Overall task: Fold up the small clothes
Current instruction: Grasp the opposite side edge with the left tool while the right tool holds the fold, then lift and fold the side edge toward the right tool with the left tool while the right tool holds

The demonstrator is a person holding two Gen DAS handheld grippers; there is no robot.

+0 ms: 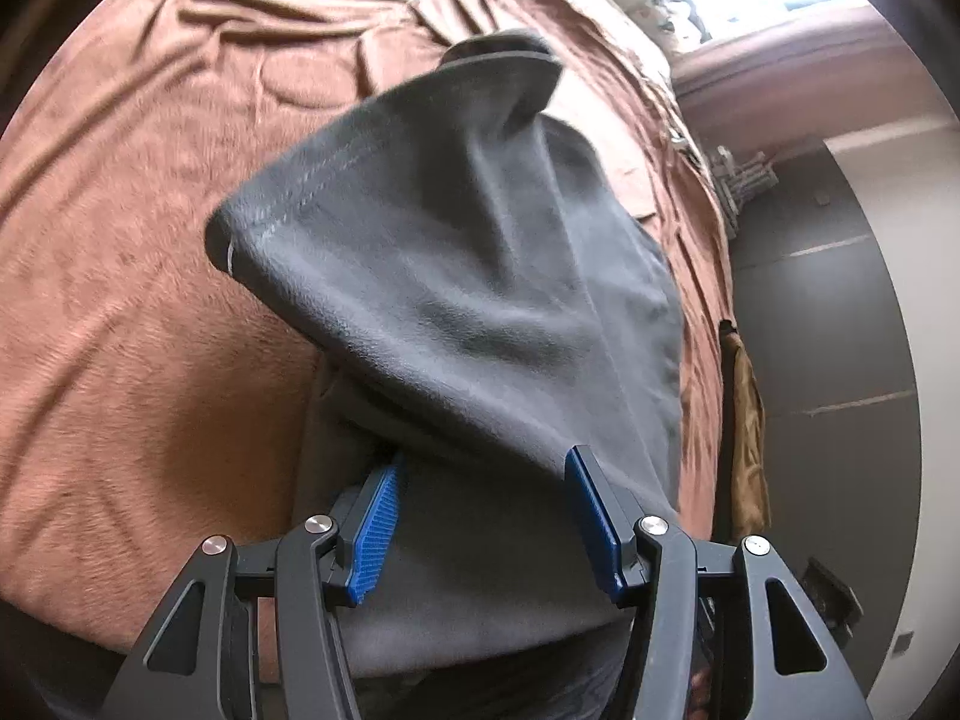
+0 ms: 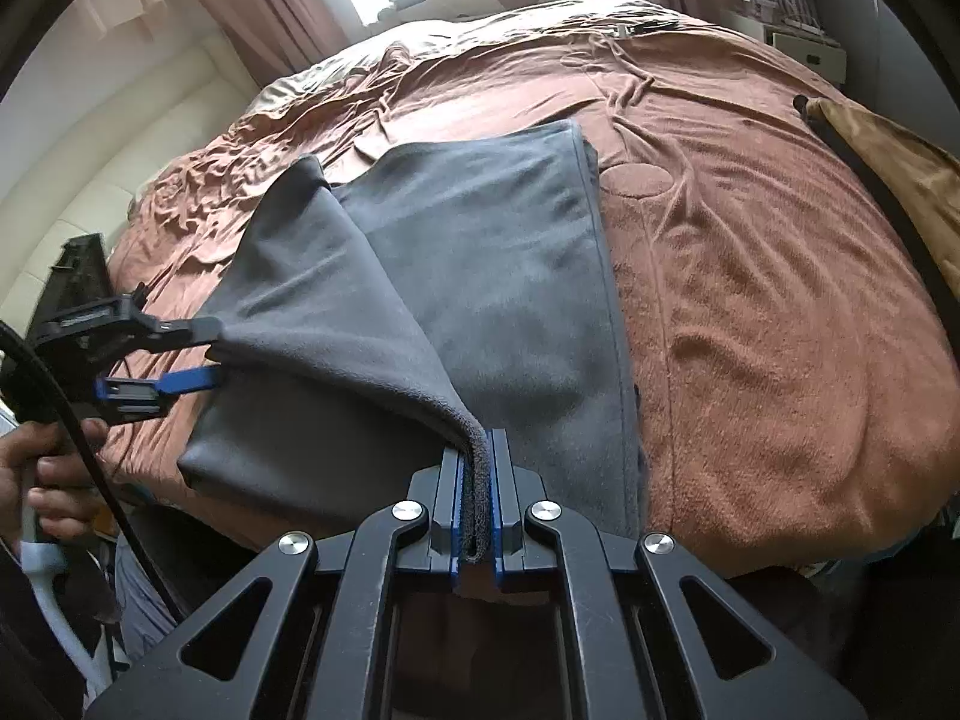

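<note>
**While right clamps the hem, left stands open at the other corner**

Grey garment (image 2: 480,276) lies on the brown bedspread (image 2: 780,312), partly folded: one flap is lifted off the flat layer and runs as a raised ridge between the two grippers.

Right gripper (image 2: 478,498): jaws narrow, pads pressed on the doubled fabric edge, fabric visibly sandwiched between the blue pads.

Left gripper (image 1: 486,519): jaws parted, blue pads (image 1: 378,531) well apart. Cloth drapes between and over them, but the pads don't press it. From the right wrist view it sits at the flap's far-left corner, held by a hand (image 2: 42,480).
</note>
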